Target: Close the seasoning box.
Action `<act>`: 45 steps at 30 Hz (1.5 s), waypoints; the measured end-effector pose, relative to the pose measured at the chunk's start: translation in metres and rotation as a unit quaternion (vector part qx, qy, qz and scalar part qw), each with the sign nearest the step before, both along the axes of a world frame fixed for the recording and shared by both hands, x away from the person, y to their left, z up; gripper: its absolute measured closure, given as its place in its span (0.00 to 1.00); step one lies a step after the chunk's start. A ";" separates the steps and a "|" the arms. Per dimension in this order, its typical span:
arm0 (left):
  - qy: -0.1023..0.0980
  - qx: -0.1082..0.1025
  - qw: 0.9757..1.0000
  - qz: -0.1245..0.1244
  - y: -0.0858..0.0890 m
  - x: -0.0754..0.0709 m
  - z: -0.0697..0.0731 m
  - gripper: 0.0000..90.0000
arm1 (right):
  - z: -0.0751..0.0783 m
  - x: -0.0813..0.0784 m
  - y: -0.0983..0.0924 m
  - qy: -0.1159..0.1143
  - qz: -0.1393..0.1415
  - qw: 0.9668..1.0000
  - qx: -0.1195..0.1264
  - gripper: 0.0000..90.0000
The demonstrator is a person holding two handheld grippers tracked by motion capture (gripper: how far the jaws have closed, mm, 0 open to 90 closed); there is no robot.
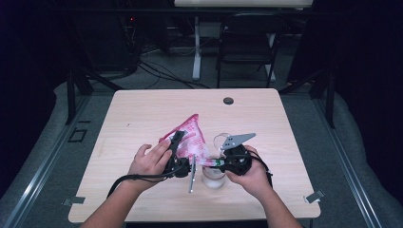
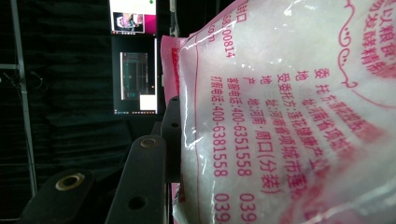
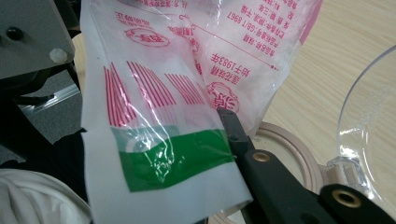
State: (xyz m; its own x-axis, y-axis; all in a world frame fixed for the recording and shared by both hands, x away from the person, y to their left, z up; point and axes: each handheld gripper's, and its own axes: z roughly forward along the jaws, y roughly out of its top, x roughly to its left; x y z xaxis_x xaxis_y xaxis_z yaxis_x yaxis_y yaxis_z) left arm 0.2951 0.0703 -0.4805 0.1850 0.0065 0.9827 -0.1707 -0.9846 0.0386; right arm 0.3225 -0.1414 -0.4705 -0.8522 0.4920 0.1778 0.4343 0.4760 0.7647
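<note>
Both forearms come in from the near edge of the desk (image 1: 142, 102) and meet over its middle, hands close together.

Left hand (image 1: 149, 161): palm down, fingers spread over the left tool (image 1: 177, 145), which points away and up along the bag (image 1: 190, 137). From the left gripper view, one black jaw lies flat against the bag's (image 2: 289, 116) side and the film bulges past it; the other jaw is hidden behind the bag. The jaws stand part-way closed with the bag between them, clamped on it.

Right hand (image 1: 252, 173): wrapped around the right tool (image 1: 219, 162), knuckles toward the near edge, grey plate uppermost. The tool points left at the bag's lower corner. In the right gripper view, its jaws are together on the flat sealed edge of the bag (image 3: 163, 140), beside the green band.

Bag: held off the desk between the two tools, tilted, top corner pointing away. Thin glossy plastic film, creased, pink and white with red print; contents look white and granular through the clear panels.

Jar (image 1: 214, 176): clear, round, standing on the desk directly under the bag's lower corner, just beside the right hand. Its rim (image 3: 289, 144) is beige and smooth. A clear, curved plastic lid (image 3: 369, 116) sits near it.

Desk: pale wood grain, matte, rounded corners.
</note>
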 end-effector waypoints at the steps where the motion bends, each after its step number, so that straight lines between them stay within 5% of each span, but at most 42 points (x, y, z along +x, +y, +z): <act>1: 0.001 0.000 1.000 0.000 0.000 0.000 0.000 0.74 | 0.000 0.000 0.000 0.000 0.000 1.000 0.000 1.00; 45: -0.011 0.007 1.000 -0.009 -0.004 -0.001 0.003 0.74 | -0.001 0.001 -0.002 0.003 -0.001 1.000 -0.001 1.00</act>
